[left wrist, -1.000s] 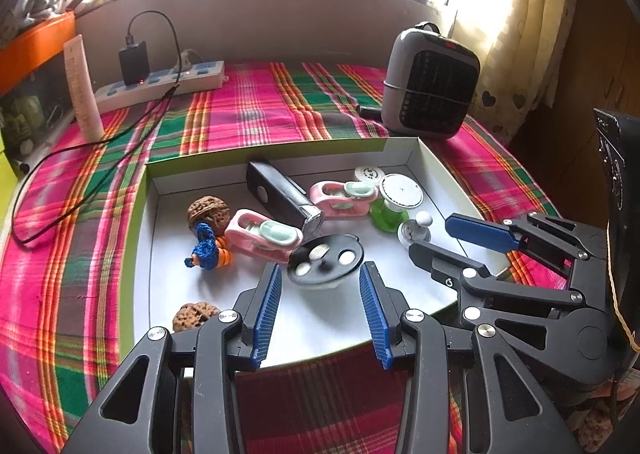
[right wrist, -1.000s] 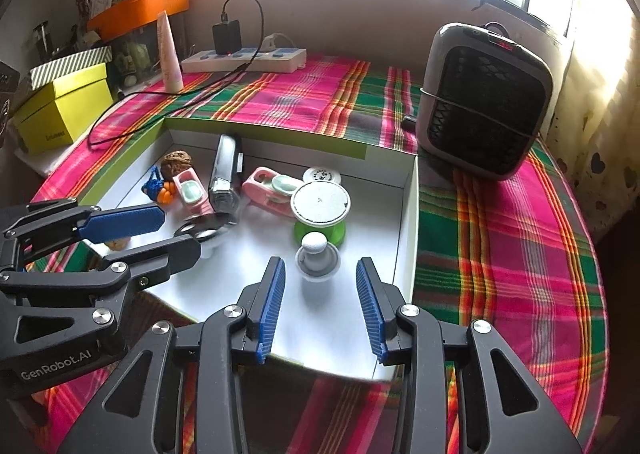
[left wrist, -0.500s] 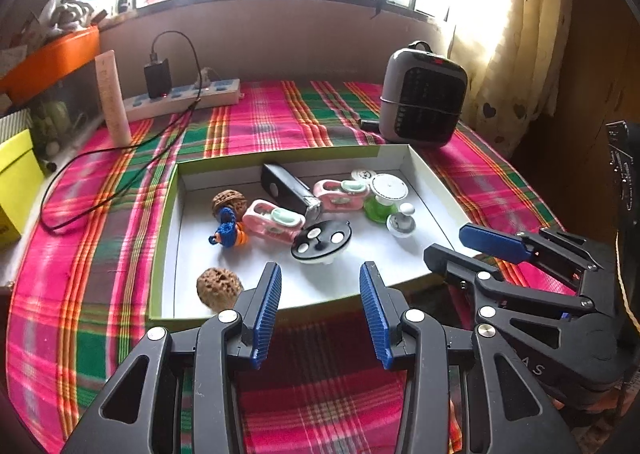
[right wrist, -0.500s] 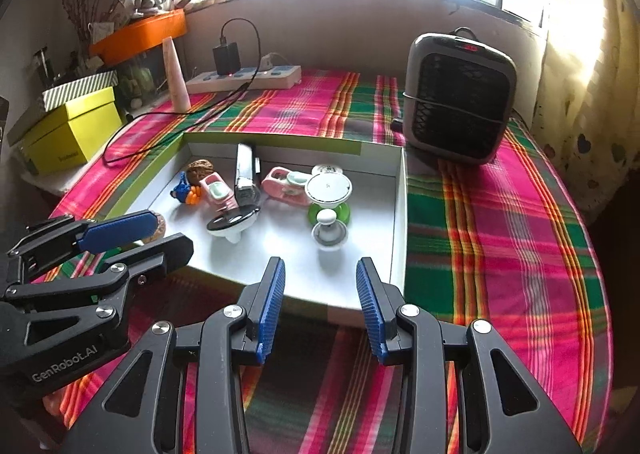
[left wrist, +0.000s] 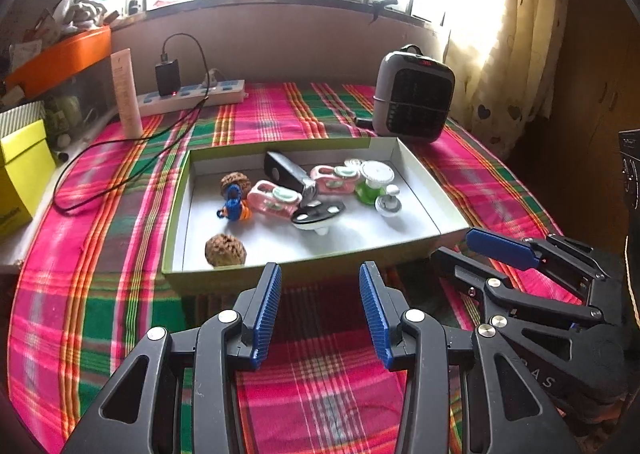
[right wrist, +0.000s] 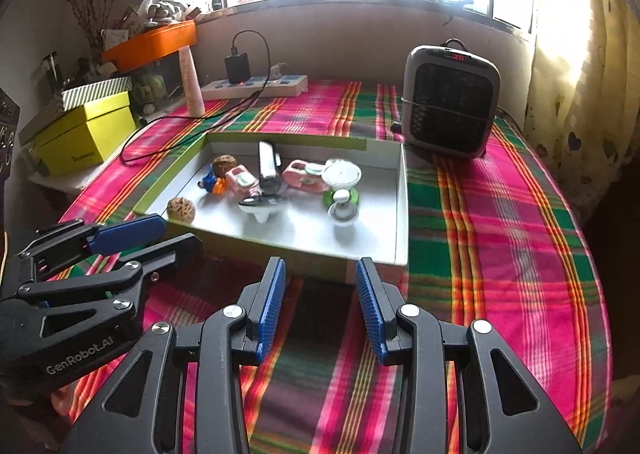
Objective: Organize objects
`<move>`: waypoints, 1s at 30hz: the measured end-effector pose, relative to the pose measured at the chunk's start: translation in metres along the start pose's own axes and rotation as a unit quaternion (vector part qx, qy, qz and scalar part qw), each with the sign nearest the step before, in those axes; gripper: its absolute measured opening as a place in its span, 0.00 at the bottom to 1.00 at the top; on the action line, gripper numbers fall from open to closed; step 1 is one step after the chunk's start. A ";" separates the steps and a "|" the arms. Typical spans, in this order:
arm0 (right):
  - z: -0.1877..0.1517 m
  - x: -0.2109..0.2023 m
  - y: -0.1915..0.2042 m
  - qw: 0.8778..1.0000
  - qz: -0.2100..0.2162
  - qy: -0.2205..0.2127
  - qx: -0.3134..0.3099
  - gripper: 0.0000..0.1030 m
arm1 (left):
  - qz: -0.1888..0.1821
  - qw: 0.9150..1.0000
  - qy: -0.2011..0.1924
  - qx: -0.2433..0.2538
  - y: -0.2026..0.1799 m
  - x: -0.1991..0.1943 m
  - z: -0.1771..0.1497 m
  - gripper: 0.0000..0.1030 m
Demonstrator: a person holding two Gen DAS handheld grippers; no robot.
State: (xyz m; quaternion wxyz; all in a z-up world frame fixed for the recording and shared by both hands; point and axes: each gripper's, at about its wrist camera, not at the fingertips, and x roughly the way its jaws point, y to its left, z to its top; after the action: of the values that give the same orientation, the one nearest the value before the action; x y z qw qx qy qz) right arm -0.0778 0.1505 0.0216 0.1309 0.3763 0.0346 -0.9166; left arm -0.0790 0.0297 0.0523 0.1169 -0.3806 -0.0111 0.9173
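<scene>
A shallow white box [left wrist: 420, 182] [right wrist: 402, 214] with a green rim lies on the plaid cloth. Inside it sit two walnuts [left wrist: 225, 250] [right wrist: 181, 209], a blue and orange toy [left wrist: 232, 208], two pink cases [left wrist: 274, 200] [right wrist: 306, 174], a black and silver bar [left wrist: 286, 174] [right wrist: 269, 166], a black-topped disc [left wrist: 318, 214], a green and white spool [left wrist: 374, 180] [right wrist: 342, 184] and a white knob [left wrist: 388, 204]. My left gripper [left wrist: 320, 282] hangs open and empty before the box's near wall. My right gripper [right wrist: 320, 278] is beside it, also open and empty.
A grey heater [left wrist: 414, 94] [right wrist: 450, 98] stands behind the box at right. A power strip [left wrist: 192, 96] with a charger and cable, a white tube [left wrist: 126, 94], a yellow box [right wrist: 86, 134] and an orange tray [right wrist: 152, 40] line the back left. A curtain [right wrist: 580, 54] hangs right.
Both grippers have pulled back and risen from over the box's inside to in front of its near wall. Their jaws stay as wide as before. Nothing in the box moved.
</scene>
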 end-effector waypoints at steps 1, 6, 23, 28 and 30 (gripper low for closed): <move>-0.002 -0.001 0.000 1.000 0.000 0.001 0.001 0.37 | -0.001 1.000 0.002 -0.001 0.000 -0.001 -0.003 0.38; -0.012 -0.004 0.003 1.000 -0.001 0.007 0.004 0.37 | 0.001 1.000 0.007 -0.004 0.000 -0.004 -0.012 0.38; -0.037 0.000 0.002 0.999 -0.026 0.041 0.011 0.45 | 0.031 0.999 0.036 -0.012 0.005 0.003 -0.038 0.38; -0.042 0.006 0.002 0.998 -0.033 0.052 0.010 0.46 | 0.037 0.998 0.042 -0.016 0.008 0.006 -0.042 0.39; -0.042 0.008 -0.001 0.998 -0.033 0.056 0.015 0.47 | 0.039 0.998 0.046 -0.017 0.008 0.008 -0.044 0.39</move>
State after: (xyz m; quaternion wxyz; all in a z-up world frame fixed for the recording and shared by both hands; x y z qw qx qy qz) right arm -0.0543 0.1562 -0.0140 0.0927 0.4279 0.0410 -0.8981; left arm -0.0552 0.0204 0.0148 0.0746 -0.4245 -0.0065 0.9023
